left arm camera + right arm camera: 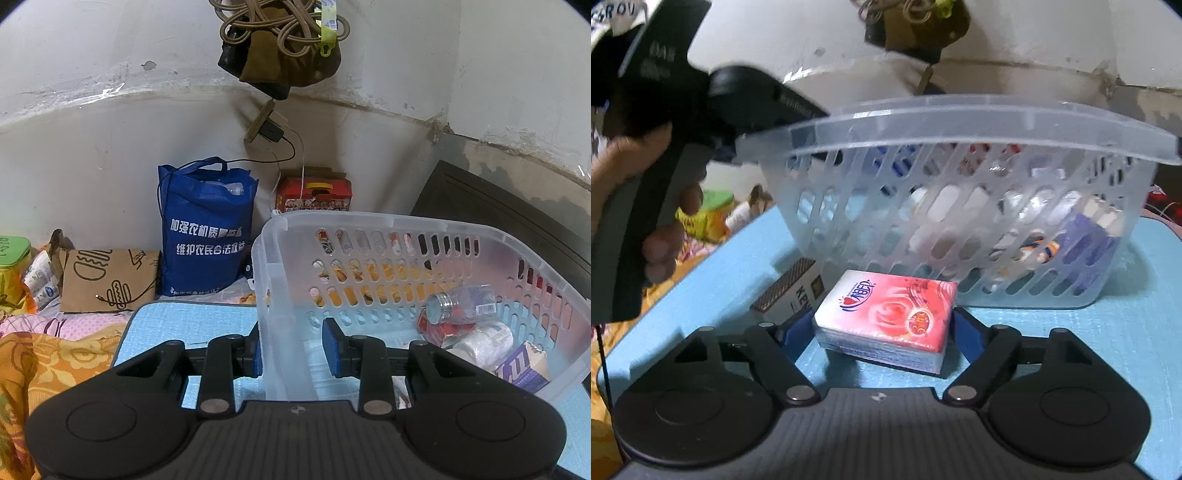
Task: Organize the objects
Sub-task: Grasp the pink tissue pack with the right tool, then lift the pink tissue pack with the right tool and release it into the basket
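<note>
In the left wrist view, the left tongs [295,345] straddle the near corner wall of the clear plastic basket [369,221], one blue pad outside and one inside; they stand part open, with a gap visible between the inner pad and the wall, so no firm hold shows. The basket sits tilted on the blue mat [192,321]. Inside the basket lie a clear bottle [461,301], a white bottle [487,341] and a small purple carton [524,369]. Behind the basket stand a blue bag [207,229] and a red box [314,195]. In the right wrist view, the right tongs [882,328] are spread wide around a pink tissue pack [890,314] lying on the mat just in front of the basket [960,122]; whether the pads touch it cannot be told. A small box [792,295] lies just left of the pack. The person's left hand [646,206] holds the other tool at the basket's left rim.
</note>
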`<control>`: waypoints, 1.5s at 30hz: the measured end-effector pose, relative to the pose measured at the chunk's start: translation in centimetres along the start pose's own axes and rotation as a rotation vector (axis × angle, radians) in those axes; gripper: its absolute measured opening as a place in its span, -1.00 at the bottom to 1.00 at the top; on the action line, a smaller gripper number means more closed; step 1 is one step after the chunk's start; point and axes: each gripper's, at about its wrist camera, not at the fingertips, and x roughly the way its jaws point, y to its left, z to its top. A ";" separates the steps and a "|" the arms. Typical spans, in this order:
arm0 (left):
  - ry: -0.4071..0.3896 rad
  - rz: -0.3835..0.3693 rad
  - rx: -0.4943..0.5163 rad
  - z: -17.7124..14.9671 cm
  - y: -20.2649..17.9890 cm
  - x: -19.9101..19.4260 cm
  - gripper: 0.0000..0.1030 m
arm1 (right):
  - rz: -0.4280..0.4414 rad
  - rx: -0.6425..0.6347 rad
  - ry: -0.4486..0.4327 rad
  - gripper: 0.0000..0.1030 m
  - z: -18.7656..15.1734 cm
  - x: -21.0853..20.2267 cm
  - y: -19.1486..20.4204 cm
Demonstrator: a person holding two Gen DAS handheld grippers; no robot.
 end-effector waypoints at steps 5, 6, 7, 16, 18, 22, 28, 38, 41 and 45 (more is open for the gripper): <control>-0.004 -0.002 -0.001 -0.1 0.1 0.0 -0.31 | -0.008 0.009 -0.025 0.58 -0.5 -1.5 -1.1; -0.004 -0.003 -0.002 -0.1 0.1 0.0 -0.31 | -0.011 0.008 -0.028 0.58 -0.7 -1.9 -1.5; -0.003 -0.004 -0.002 -0.1 0.1 0.0 -0.31 | -0.012 0.009 -0.030 0.58 -0.8 -2.1 -1.9; -0.002 0.000 -0.001 -0.1 0.2 0.0 -0.31 | -0.049 0.037 -0.098 0.58 -1.3 -6.3 -5.2; -0.002 0.003 -0.002 0.0 0.2 -0.1 -0.31 | -0.060 0.036 -0.111 0.58 -1.2 -6.7 -5.5; -0.001 0.009 -0.002 0.1 0.4 0.0 -0.31 | -0.063 0.049 -0.138 0.58 -1.5 -7.8 -5.7; -0.002 0.012 0.000 0.0 0.3 -0.1 -0.31 | -0.042 0.056 -0.232 0.57 0.0 -11.0 -6.6; -0.002 0.013 -0.001 0.0 0.4 -0.1 -0.31 | -0.015 -0.048 -0.314 0.57 11.4 -8.3 -6.2; -0.003 0.010 -0.001 0.0 0.4 -0.1 -0.31 | -0.039 -0.083 -0.262 0.57 13.6 -4.9 -5.8; -0.004 0.008 -0.004 -0.1 0.4 -0.1 -0.31 | -0.049 -0.092 -0.221 0.61 14.8 -2.0 -6.1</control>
